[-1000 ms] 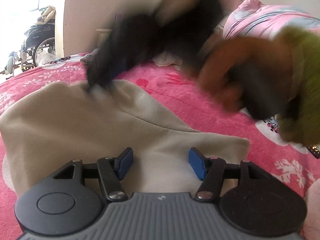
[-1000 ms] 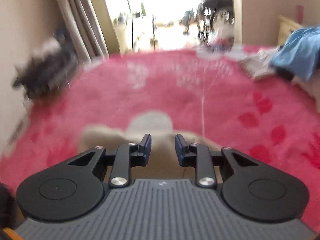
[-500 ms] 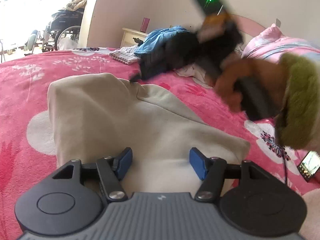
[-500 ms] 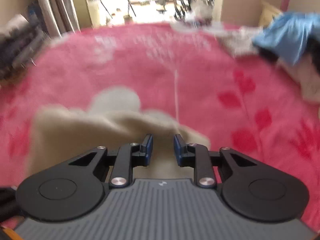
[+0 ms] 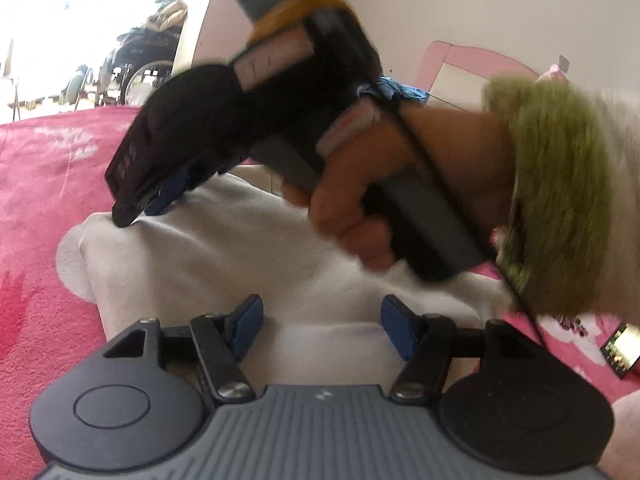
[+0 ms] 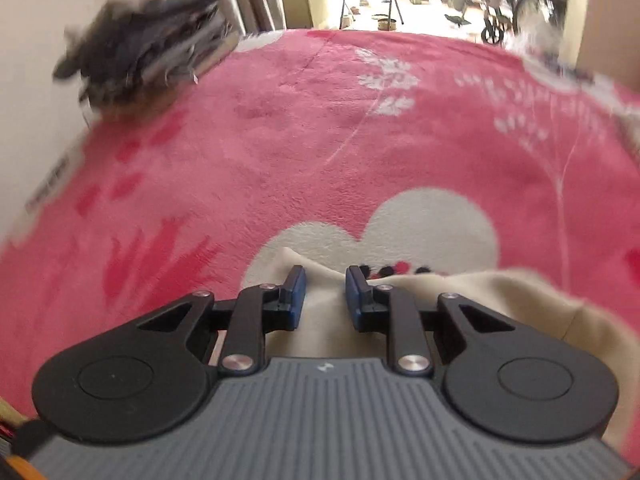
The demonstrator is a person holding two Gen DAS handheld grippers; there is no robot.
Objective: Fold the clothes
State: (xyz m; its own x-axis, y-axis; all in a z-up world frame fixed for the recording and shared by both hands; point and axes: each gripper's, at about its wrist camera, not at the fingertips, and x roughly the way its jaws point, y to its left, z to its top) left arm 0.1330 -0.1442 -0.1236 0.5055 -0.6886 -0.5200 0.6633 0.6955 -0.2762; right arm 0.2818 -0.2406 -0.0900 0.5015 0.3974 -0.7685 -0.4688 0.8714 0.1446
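A cream garment (image 5: pixel 248 264) lies on the pink bed blanket (image 6: pixel 320 128), already doubled into a thick, roughly rectangular bundle with rounded folded edges, so at least some folding shows; whether more folds are wanted cannot be settled here. The left tool (image 5: pixel 322 330) hovers over the near edge of the garment, its blue pads wide apart and holding nothing. The right tool (image 6: pixel 325 298) rests its tips at the garment's far corner with a gap between the pads; cloth lies under them, not pinched. Beyond the bed's far edge, a bright doorway, a wheelchair (image 6: pixel 516 4) and a dark clothes heap (image 6: pixel 144 52) by the wall.
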